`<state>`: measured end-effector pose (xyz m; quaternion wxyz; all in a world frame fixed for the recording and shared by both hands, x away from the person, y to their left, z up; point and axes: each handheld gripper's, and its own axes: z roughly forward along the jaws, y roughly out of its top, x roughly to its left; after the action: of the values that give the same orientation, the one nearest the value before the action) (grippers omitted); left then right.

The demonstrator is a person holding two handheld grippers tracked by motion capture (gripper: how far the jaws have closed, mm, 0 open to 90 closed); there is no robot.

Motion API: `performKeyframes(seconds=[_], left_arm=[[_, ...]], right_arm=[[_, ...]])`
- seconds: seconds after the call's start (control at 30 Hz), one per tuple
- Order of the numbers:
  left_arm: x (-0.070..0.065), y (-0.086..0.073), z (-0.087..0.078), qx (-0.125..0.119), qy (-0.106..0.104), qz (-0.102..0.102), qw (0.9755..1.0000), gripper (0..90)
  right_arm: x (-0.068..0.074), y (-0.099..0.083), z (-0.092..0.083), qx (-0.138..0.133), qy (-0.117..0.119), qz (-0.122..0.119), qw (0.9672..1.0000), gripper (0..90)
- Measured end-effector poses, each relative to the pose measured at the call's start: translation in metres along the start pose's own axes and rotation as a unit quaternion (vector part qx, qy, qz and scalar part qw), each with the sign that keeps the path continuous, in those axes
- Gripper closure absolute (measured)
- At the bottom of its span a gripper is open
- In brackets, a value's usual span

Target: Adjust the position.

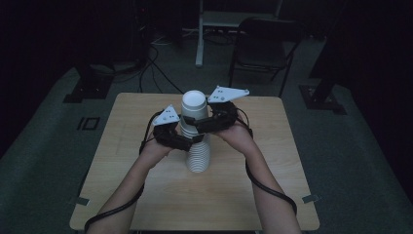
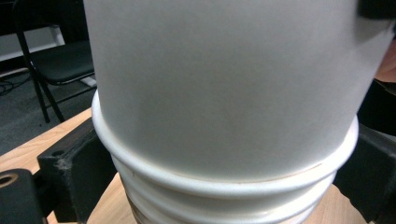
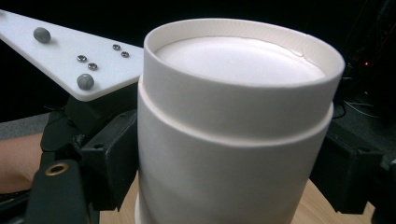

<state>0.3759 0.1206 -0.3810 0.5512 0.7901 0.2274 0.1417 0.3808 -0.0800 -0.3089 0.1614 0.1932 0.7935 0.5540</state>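
Both grippers clamp the white cup stack (image 1: 197, 141) on the bench (image 1: 122, 161): left gripper (image 1: 187, 142) lower, right gripper (image 1: 200, 125) on the top cup (image 3: 233, 121).

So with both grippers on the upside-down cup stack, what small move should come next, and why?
Probably lift the right gripper straight up: it clamps the top cup, while the left gripper pins the stack below, so the cup should slide free.
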Motion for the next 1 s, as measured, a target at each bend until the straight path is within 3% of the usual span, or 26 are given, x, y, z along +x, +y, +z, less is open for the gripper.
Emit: performKeyframes(seconds=[1.0], left_arm=[[0.0003, 0.0000, -0.0014, 0.002, 0.003, -0.004, 1.0000, 4.6]], right_arm=[[0.0008, 0.0062, 0.0015, 0.010, 0.000, -0.012, 0.9999, 18.6]])
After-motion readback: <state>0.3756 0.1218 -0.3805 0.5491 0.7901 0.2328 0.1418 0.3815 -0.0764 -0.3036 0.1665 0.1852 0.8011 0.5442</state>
